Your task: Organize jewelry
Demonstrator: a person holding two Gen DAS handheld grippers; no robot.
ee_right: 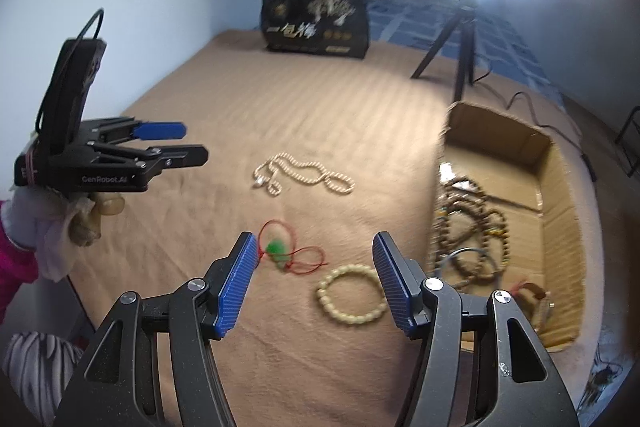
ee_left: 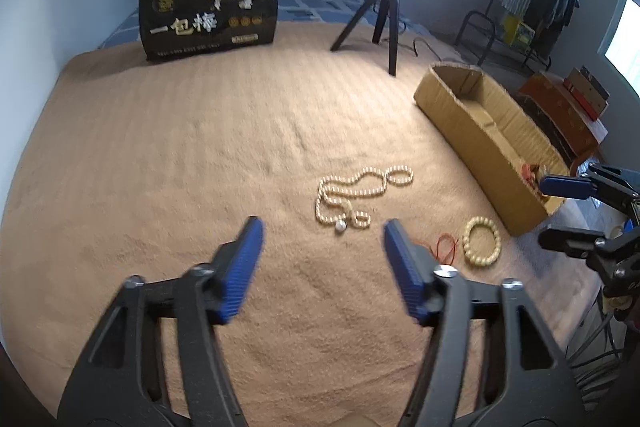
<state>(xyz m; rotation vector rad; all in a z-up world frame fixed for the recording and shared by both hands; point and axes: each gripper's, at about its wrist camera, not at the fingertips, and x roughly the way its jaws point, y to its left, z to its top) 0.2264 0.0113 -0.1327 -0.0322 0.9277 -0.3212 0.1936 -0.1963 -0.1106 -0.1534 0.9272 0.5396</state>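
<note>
A long cream bead necklace lies looped on the tan blanket. My left gripper hovers just short of it, open, with nothing between its blue pads. A cream bead bracelet and a red cord with a green pendant lie nearer the box. My right gripper hangs over them, open and empty. The cardboard box to the right holds several dark bead strings.
A black printed package stands at the back of the bed. A tripod with a bright ring light stands behind the box. A gloved hand holds the left gripper. The bed's edge drops off beyond the box.
</note>
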